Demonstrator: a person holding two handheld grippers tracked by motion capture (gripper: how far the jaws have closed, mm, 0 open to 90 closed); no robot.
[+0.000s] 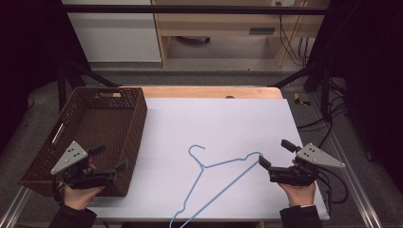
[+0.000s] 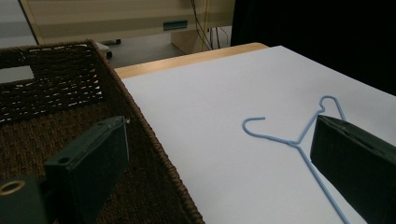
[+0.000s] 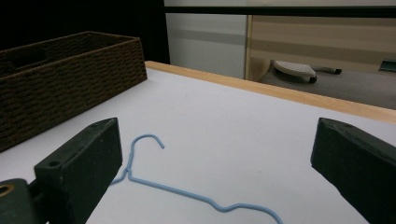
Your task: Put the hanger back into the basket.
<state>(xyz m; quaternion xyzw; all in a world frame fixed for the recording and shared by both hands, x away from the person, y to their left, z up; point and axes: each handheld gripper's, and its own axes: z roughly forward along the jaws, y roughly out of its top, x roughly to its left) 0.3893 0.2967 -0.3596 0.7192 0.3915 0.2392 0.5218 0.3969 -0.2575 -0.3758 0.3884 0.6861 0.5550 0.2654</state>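
**Operator:** Hanger (image 1: 216,178) first: it's a thin blue wire one, lying flat on the white sheet (image 1: 214,123) that covers the table, toward my near edge. Its hook curls toward the far side, near the middle of the sheet, and one long wire runs back past the near edge.

**Spotter:** And your two tools?

**Operator:** My left gripper (image 1: 109,159) hangs over the near right corner of the brown woven basket (image 1: 135,114), jaws spread wide with nothing between them. In the left gripper view one jaw sits above the basket floor and the other above the sheet, with the basket rim (image 2: 154,144) running between.

**Spotter:** Right side?

**Operator:** My right gripper (image 1: 274,154) is at the right end of the hanger, jaws also parted and empty. From above, the nearer jaw tip looks just beside the hanger's shoulder bend; I cannot tell whether it touches. In the right gripper view the wire (image 3: 187,193) passes across between the jaws, low on the sheet.

**Spotter:** Basket contents?

**Operator:** I see bare weave inside. It stands on the table's left side, its right wall along the sheet's left edge.
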